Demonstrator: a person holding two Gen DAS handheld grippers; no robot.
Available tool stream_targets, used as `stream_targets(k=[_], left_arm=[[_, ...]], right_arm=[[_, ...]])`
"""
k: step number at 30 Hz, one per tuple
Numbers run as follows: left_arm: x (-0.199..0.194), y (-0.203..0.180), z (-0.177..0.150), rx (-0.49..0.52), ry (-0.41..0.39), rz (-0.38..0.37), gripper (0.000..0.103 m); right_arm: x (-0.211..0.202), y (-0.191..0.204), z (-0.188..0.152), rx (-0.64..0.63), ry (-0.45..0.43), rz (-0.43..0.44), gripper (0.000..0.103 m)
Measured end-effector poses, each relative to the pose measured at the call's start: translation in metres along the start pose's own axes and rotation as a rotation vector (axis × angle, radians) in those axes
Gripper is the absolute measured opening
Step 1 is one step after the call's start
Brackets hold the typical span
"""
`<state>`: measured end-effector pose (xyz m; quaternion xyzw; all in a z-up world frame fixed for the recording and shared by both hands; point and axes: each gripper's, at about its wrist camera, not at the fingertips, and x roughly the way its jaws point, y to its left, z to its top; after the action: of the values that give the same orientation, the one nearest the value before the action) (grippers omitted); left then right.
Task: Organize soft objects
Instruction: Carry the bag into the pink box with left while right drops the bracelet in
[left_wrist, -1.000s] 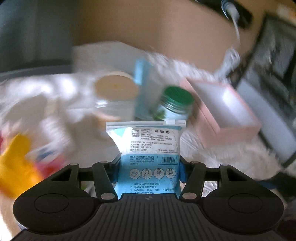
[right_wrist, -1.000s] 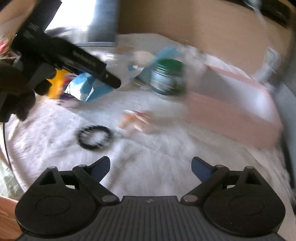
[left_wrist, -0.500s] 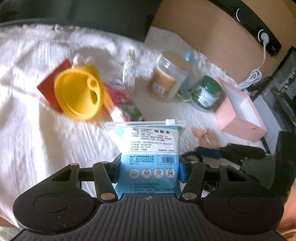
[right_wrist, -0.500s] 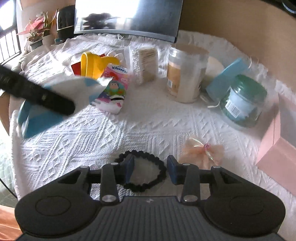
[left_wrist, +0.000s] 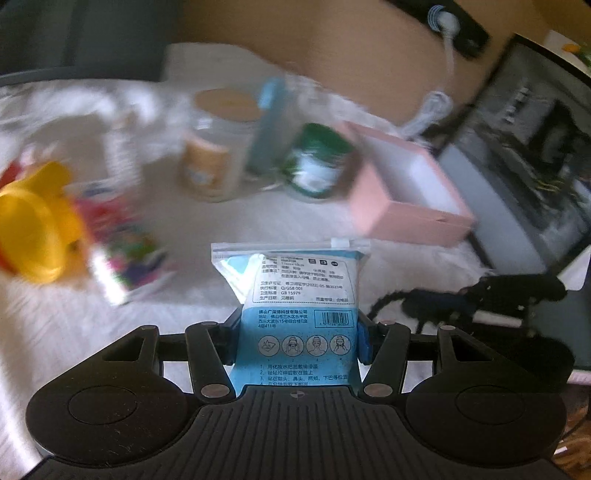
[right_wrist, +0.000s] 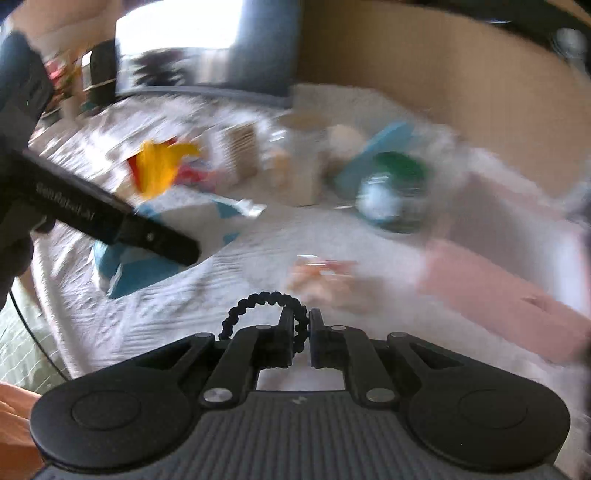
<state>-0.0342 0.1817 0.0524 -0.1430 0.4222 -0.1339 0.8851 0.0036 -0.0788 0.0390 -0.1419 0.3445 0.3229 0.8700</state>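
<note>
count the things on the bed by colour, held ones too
blue: 2, held pouch, tilted blue piece
black: 1, hair tie in the right gripper
pink: 1, box
green lid: 1, jar
tan lid: 1, jar
yellow: 1, funnel
peach: 1, bow
multicolour: 1, tissue pack
total: 9

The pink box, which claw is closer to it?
Right, probably. The right claw, shut on the black hair tie, sits just beside the pink box. The left claw, gripping the blue packet, is further back.
</note>
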Motion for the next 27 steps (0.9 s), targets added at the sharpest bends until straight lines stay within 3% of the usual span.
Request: stream_targets(k=[4,11,13,15,17,20,22,25,27], left_arm=[[0.010,-0.026,0.029,0.034,-0.019,-0.107,0.060],[0.034,-0.105,0.136,0.199,-0.166,-0.263,0.060],[0.052,-0.122,0.168,0.182,-0.204,-0.329,0.061],[0.080,-0.132,0.194,0.119,-0.192,-0.395,0.061],[0.119,-0.141,0.206,0.086,-0.146,-0.378,0.061],[0.190,-0.156,0.192,0.171,0.000,-0.174,0.061],[0.223,-0.158,0.174,0.232,0.051,-0.115,0.061],[0.234,-0.152,0.160,0.207,0.020,-0.074,0.060],[0.227,-0.146,0.163,0.166,-0.006,-0.095,0.060]], right_arm=[[-0.036,-0.040,0.012,0.035,-0.085,-0.142,0.008],[-0.042,-0.113,0.068,0.056,-0.234,-0.421,0.009],[-0.031,-0.130,0.075,0.082,-0.214,-0.467,0.021],[-0.025,-0.138,0.070,0.125,-0.171,-0.480,0.035],[-0.030,-0.135,0.050,0.156,-0.161,-0.476,0.038],[-0.035,-0.123,0.013,0.172,-0.120,-0.452,0.047],[-0.038,-0.113,-0.008,0.161,-0.075,-0.444,0.047],[-0.041,-0.102,-0.029,0.141,-0.030,-0.432,0.047],[-0.042,-0.100,-0.038,0.148,-0.011,-0.421,0.047]])
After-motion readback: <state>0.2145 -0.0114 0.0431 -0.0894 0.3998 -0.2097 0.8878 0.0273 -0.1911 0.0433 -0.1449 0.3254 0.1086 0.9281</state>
